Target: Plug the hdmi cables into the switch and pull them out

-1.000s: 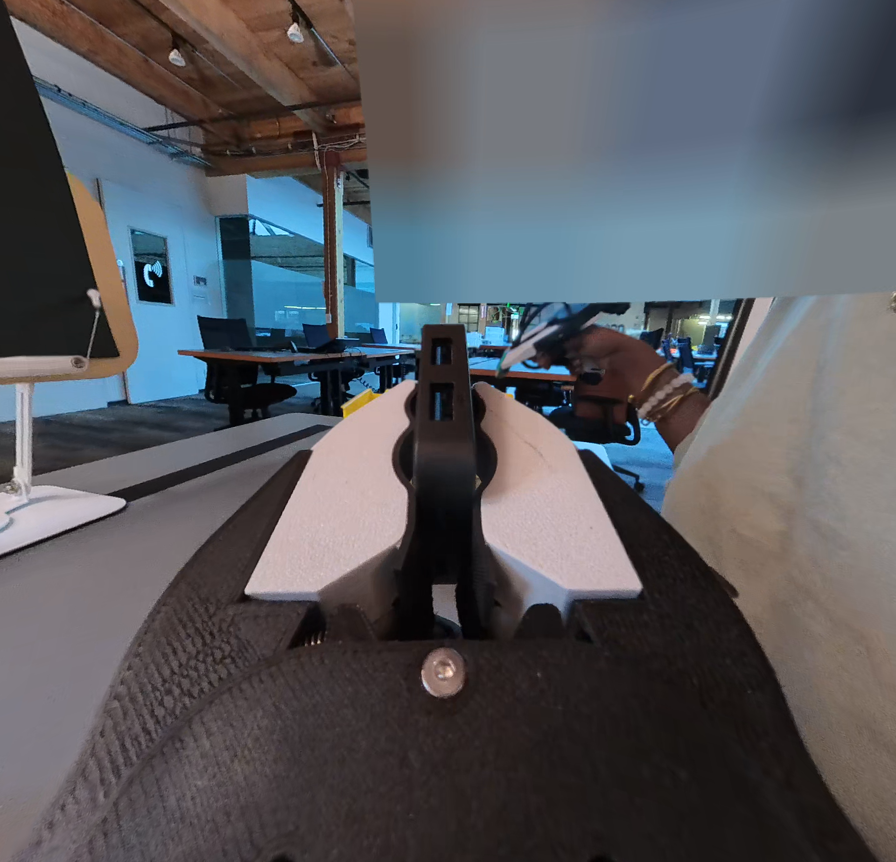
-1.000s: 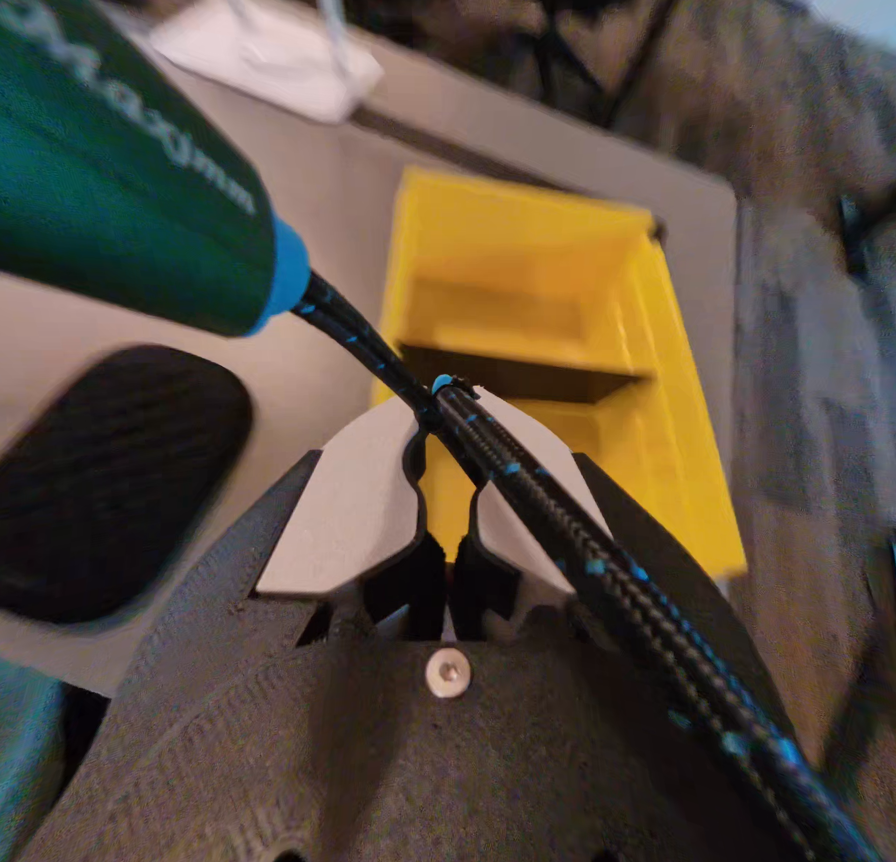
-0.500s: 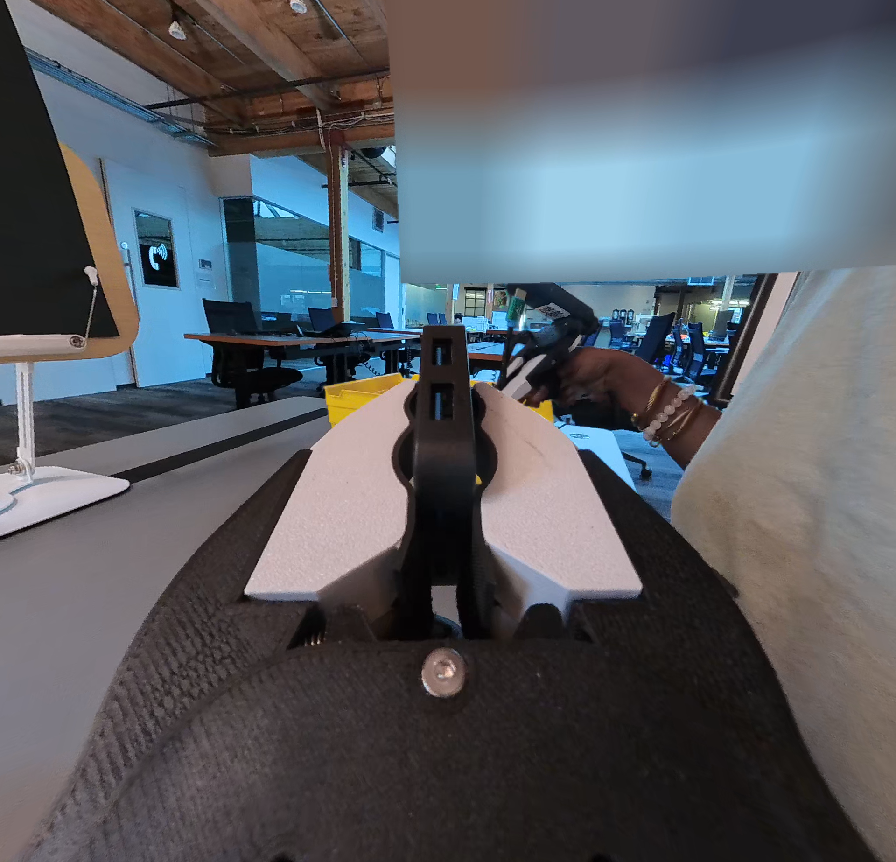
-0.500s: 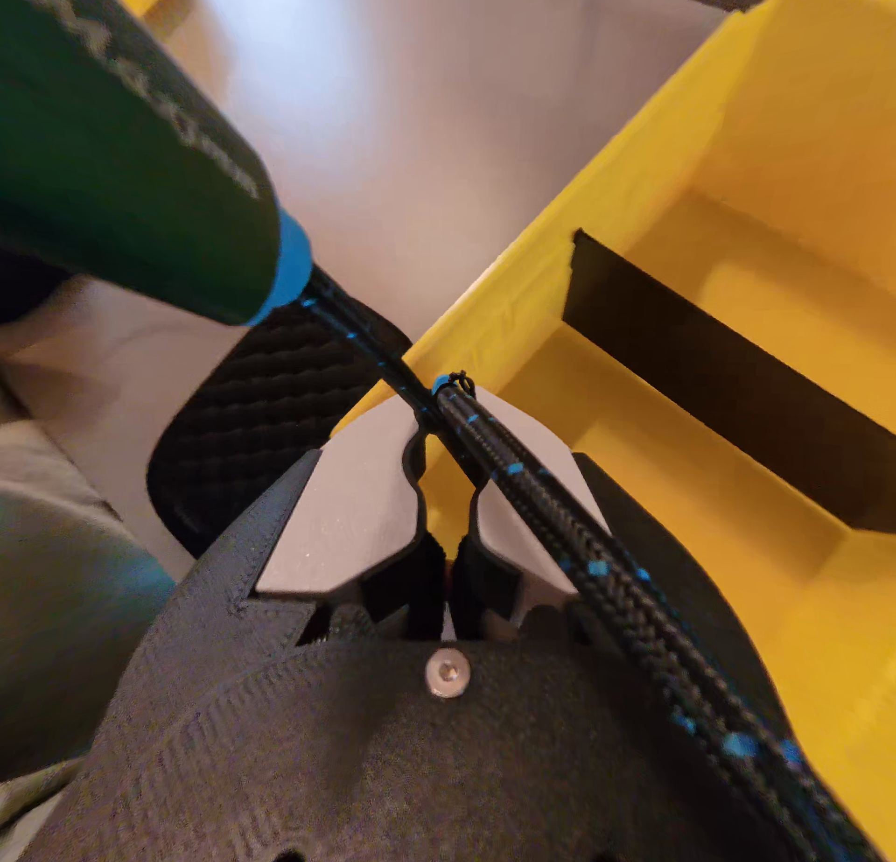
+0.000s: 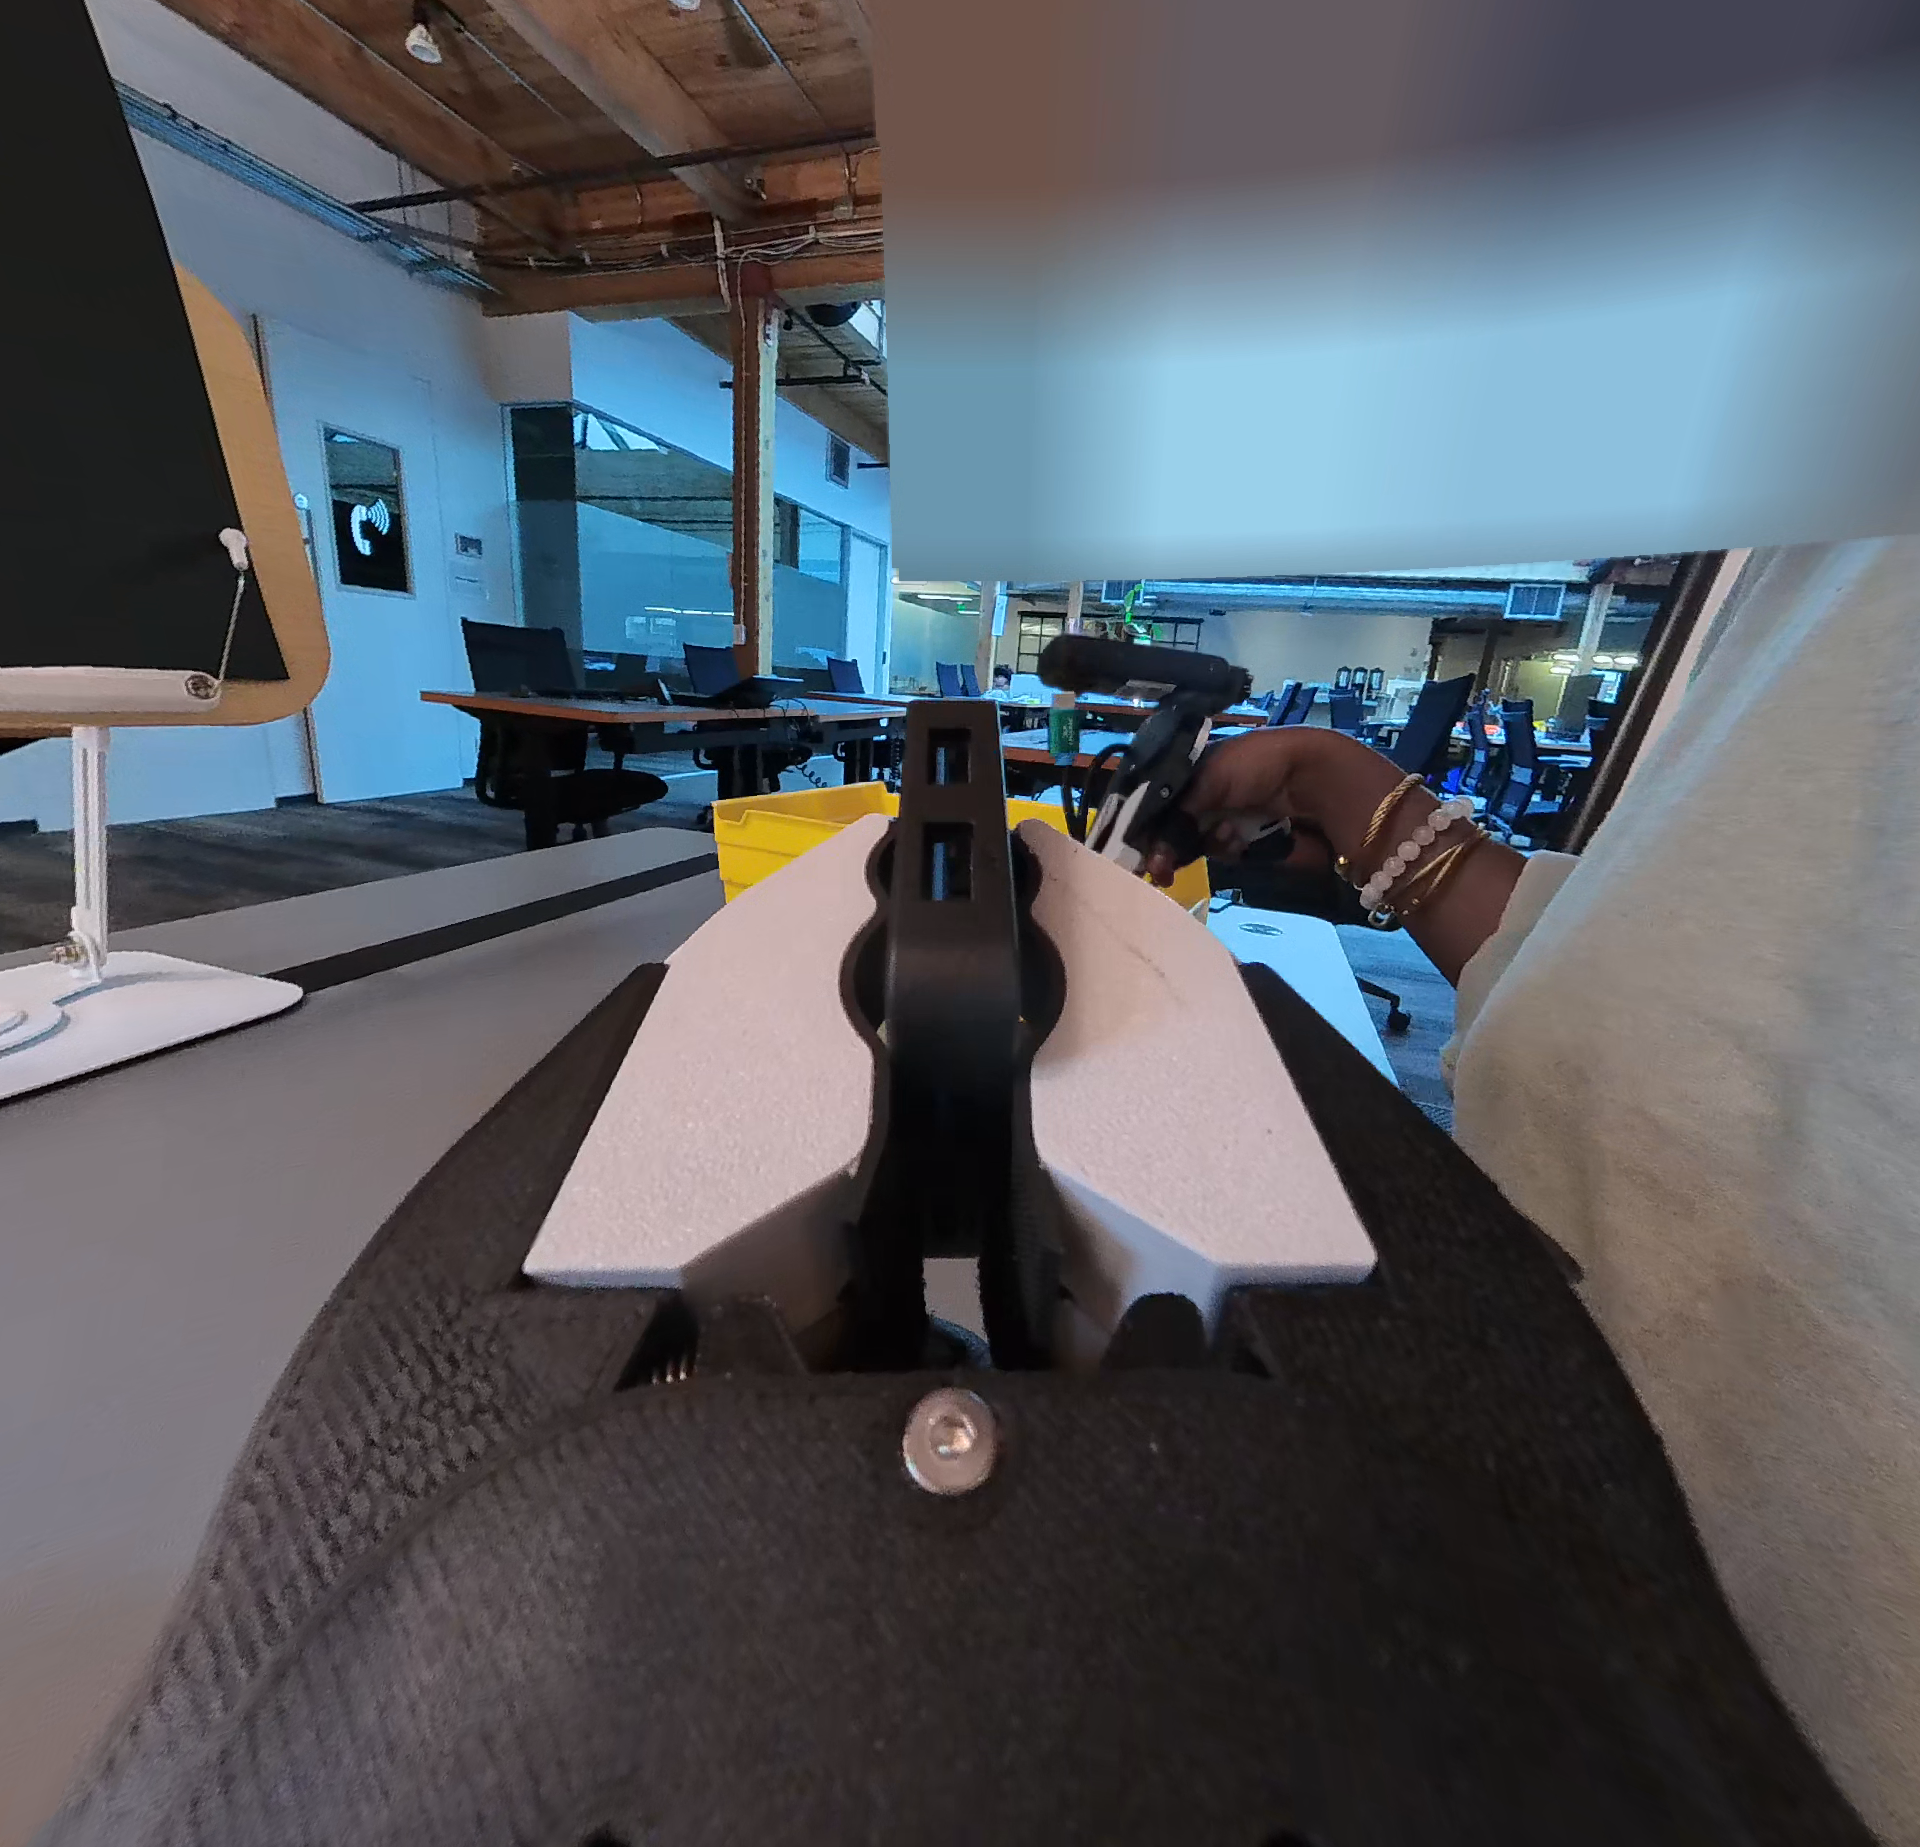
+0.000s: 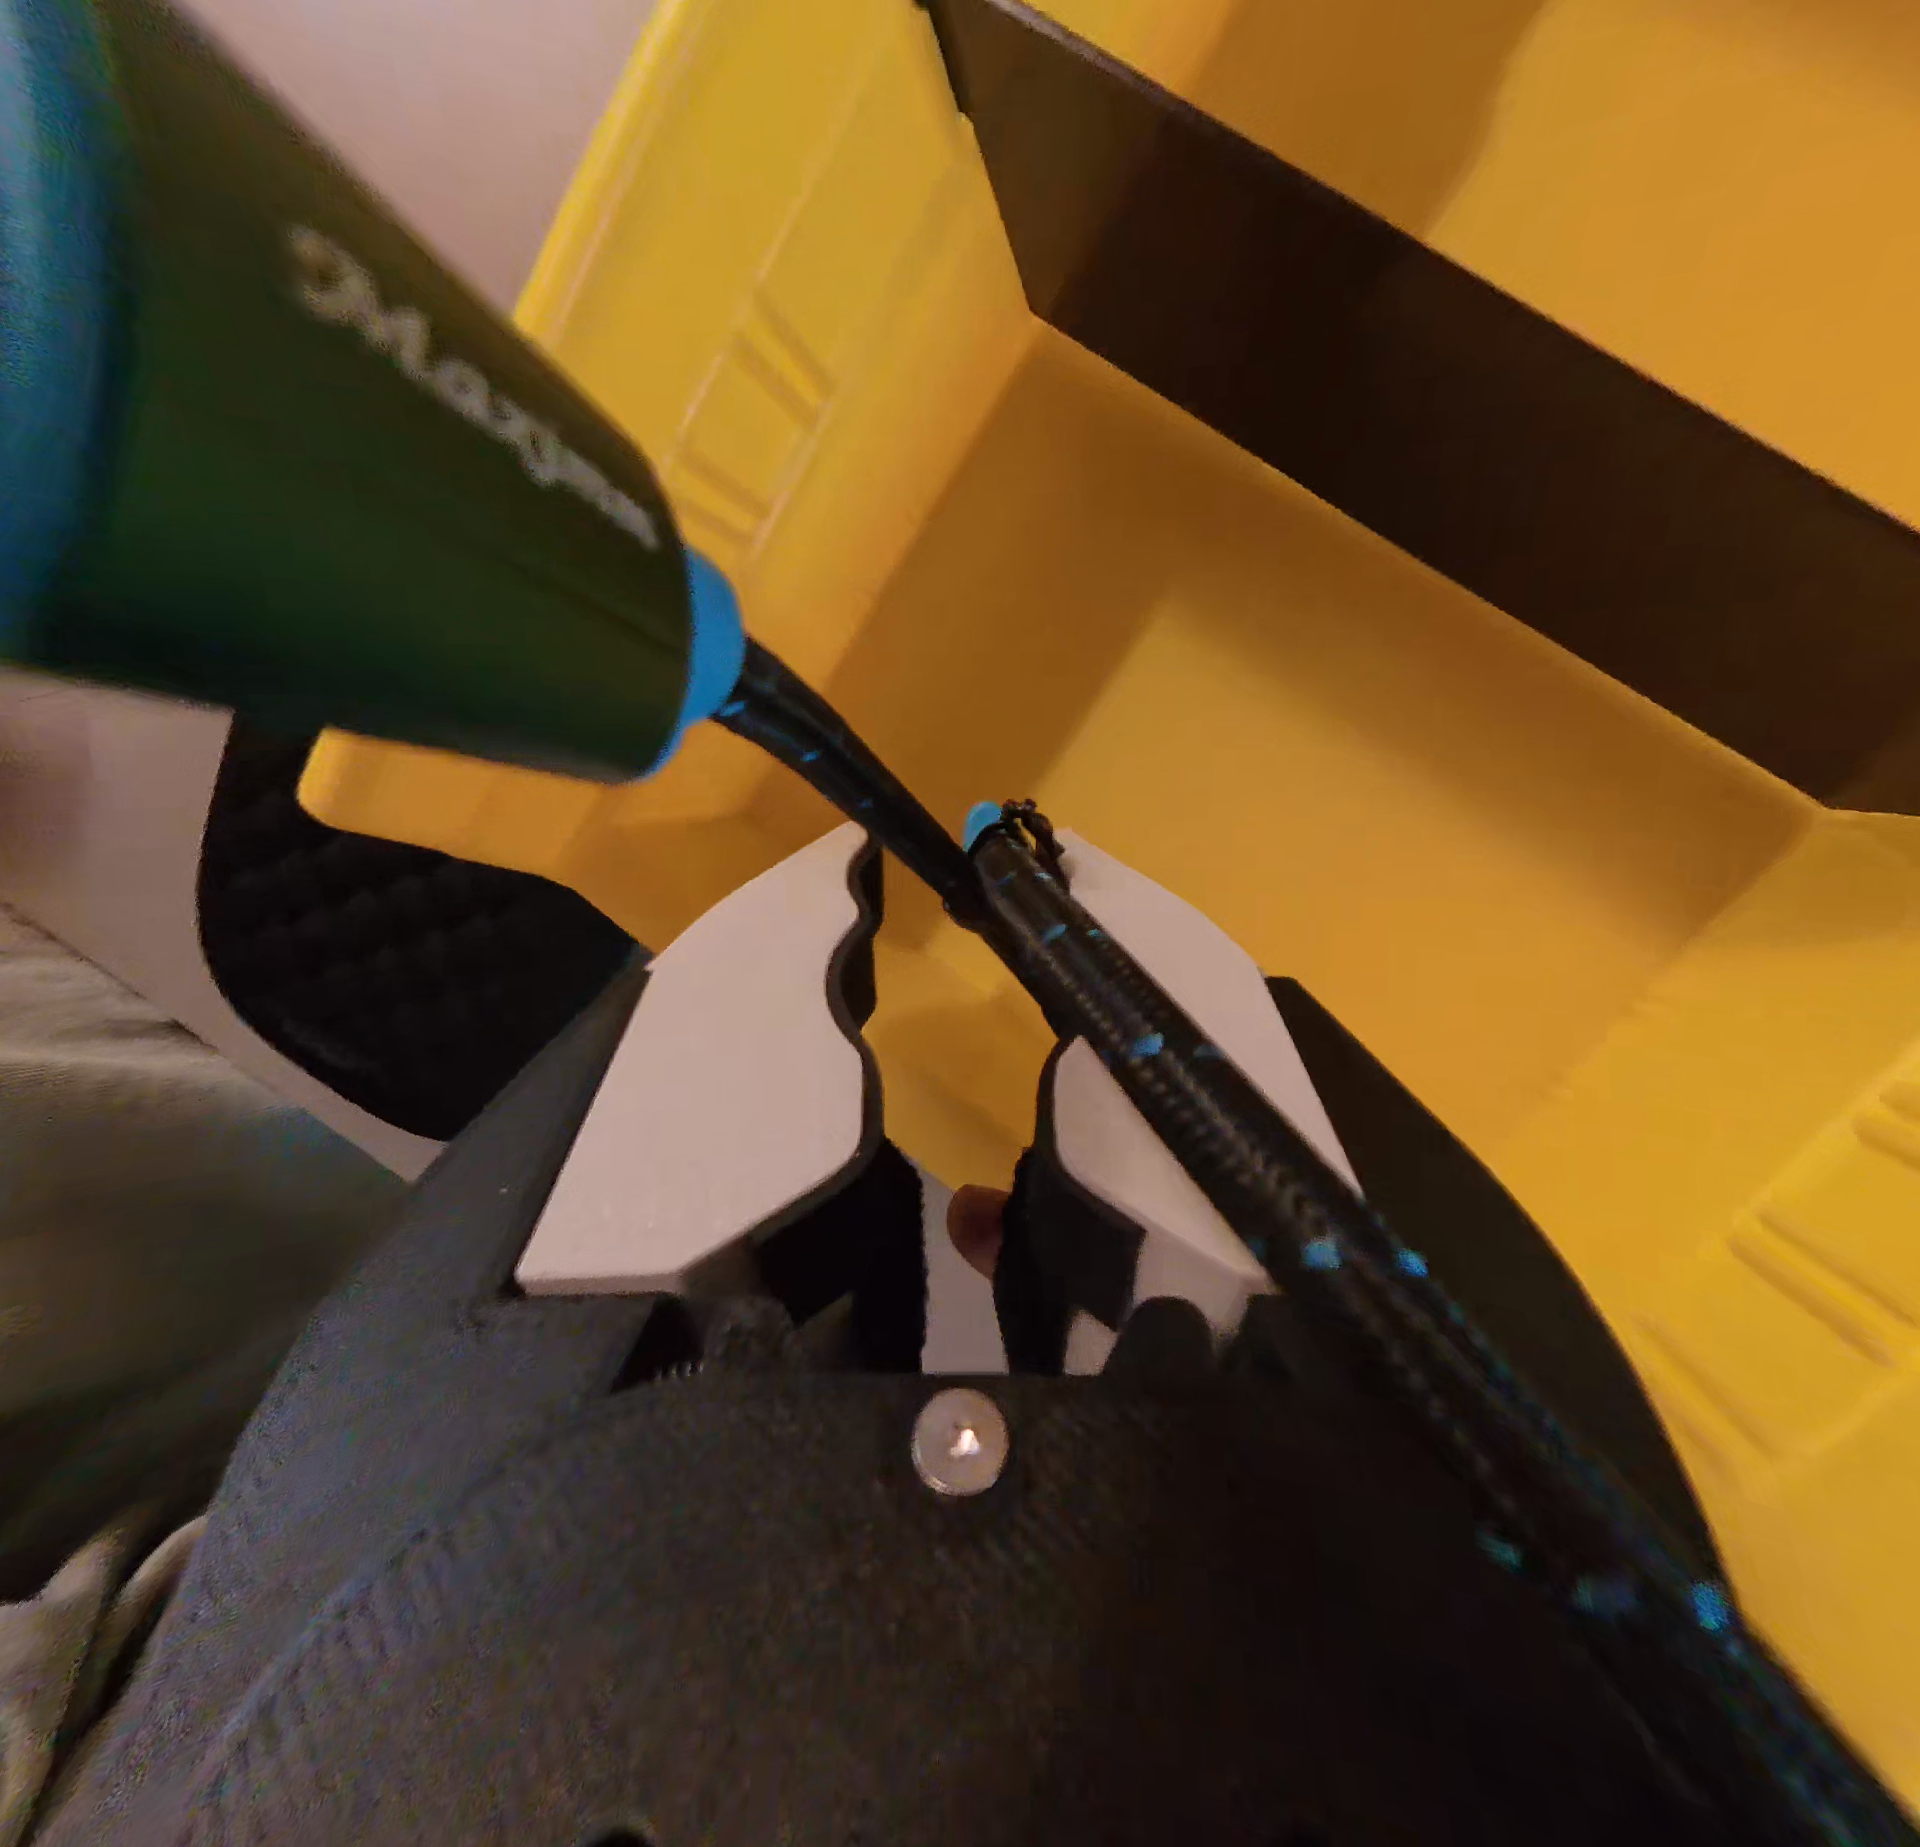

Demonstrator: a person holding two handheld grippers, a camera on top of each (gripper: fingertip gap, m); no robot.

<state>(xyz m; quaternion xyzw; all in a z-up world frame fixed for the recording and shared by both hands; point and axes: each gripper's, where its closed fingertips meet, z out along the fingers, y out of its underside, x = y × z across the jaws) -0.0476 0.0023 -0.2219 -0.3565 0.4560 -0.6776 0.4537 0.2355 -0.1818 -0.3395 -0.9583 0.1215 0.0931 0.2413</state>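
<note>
My left gripper (image 5: pixel 951 841) is shut on a narrow black HDMI switch (image 5: pixel 951 966), held upright with two ports facing the camera. My right gripper (image 6: pixel 961 862) is open over the yellow bin (image 6: pixel 1351 810). A black braided cable with blue flecks (image 6: pixel 1143 1059) lies across its right finger (image 6: pixel 1164 966). The cable's dark green connector with a blue collar (image 6: pixel 364 447) hangs at the upper left. In the left wrist view a hand holds the right gripper (image 5: pixel 1143 810) above the yellow bin (image 5: pixel 790 831).
A black divider (image 6: pixel 1455 363) crosses the bin. A black textured body (image 6: pixel 395 966) lies beside the bin on the grey table (image 5: pixel 260 1174). A white stand with a board (image 5: pixel 104 1008) is at the left. A person's pale sleeve (image 5: pixel 1714 1070) fills the right. The gap from one gripper's tips to the other's is roughly 35 centimetres.
My right gripper has moved closer over the yellow bin and its fingers have spread apart, with the cable still across one finger. My left gripper has stayed almost still with the switch.
</note>
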